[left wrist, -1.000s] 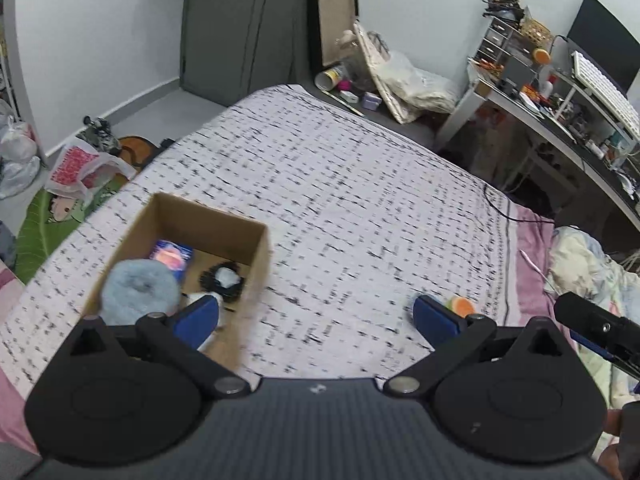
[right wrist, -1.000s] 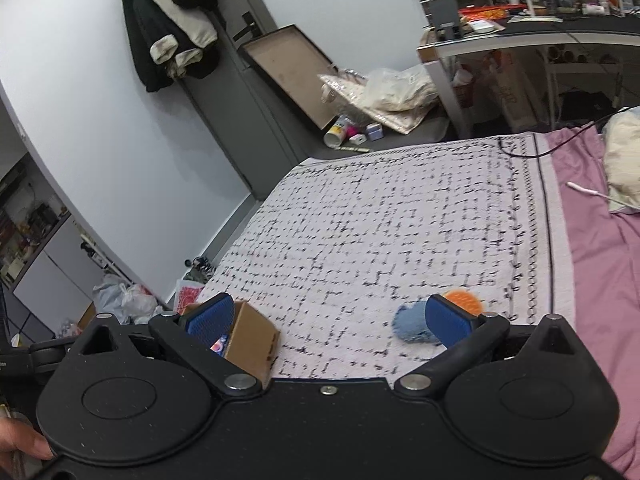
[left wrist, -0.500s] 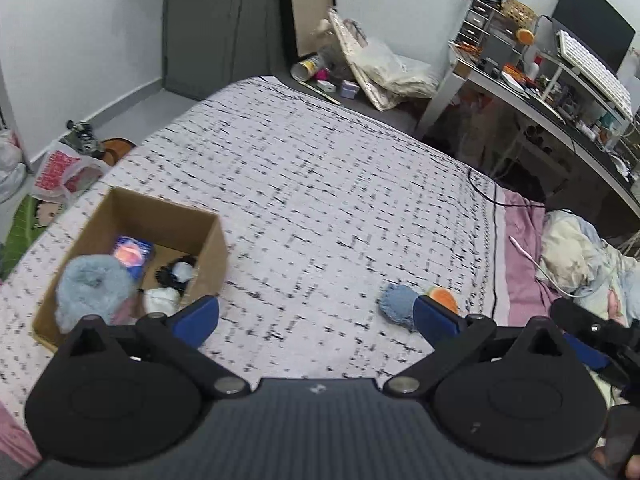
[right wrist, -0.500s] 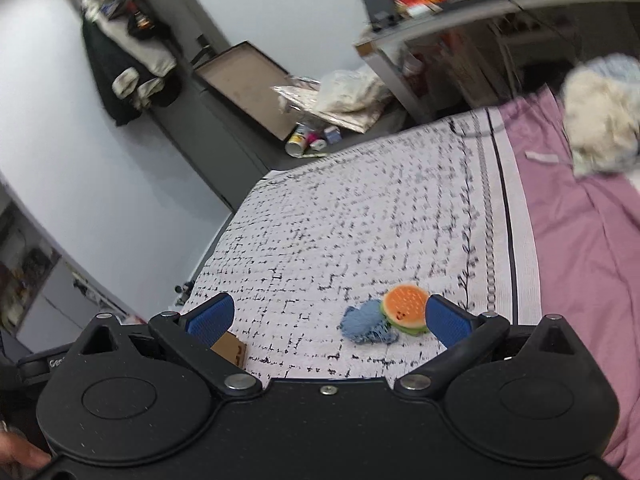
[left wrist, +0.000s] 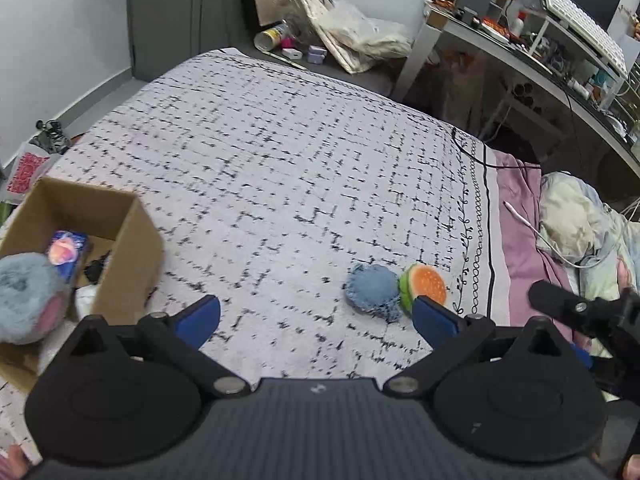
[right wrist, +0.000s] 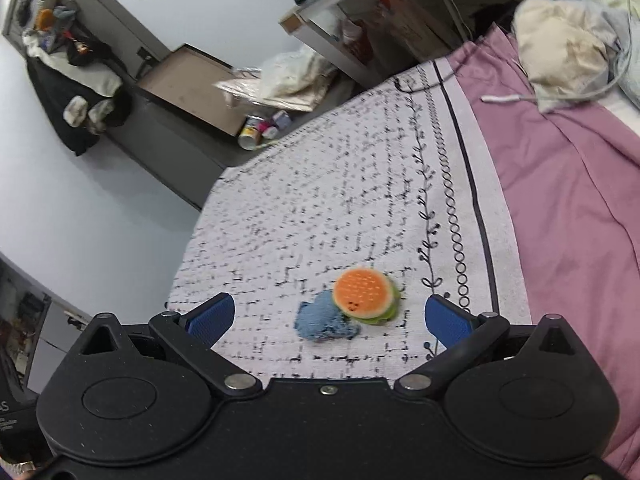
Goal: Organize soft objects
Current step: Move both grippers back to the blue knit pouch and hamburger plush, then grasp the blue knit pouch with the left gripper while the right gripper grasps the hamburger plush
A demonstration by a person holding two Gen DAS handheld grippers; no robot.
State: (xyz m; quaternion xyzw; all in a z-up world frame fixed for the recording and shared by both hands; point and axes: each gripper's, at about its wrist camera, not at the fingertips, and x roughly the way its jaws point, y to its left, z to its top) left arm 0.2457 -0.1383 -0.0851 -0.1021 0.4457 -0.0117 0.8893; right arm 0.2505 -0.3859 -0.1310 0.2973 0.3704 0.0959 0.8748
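sitting at the far left of the left wrist view, a cardboard box (left wrist: 116, 236) rests on the patterned bedspread (left wrist: 280, 168), with a fluffy grey-blue plush (left wrist: 28, 296) bulging over its near edge and a small blue packet (left wrist: 66, 254) inside behind it. the left tongs (left wrist: 316, 316) hang over bare bedspread with their blue pads spread wide and nothing between them. further right, a blue denim-like soft piece (left wrist: 372, 292) lies touching a burger plush (left wrist: 426, 286) with an orange top and green rim, just beside the left tongs' right pad. in the right wrist view, the right tongs (right wrist: 326, 318) are also released and empty, framing that same pair between their pads from above: the burger plush (right wrist: 364, 294) overlaps the blue soft piece (right wrist: 324, 320). right of the bedspread lies a mauve sheet (right wrist: 560, 200) with crumpled bedding (right wrist: 560, 44) beyond.
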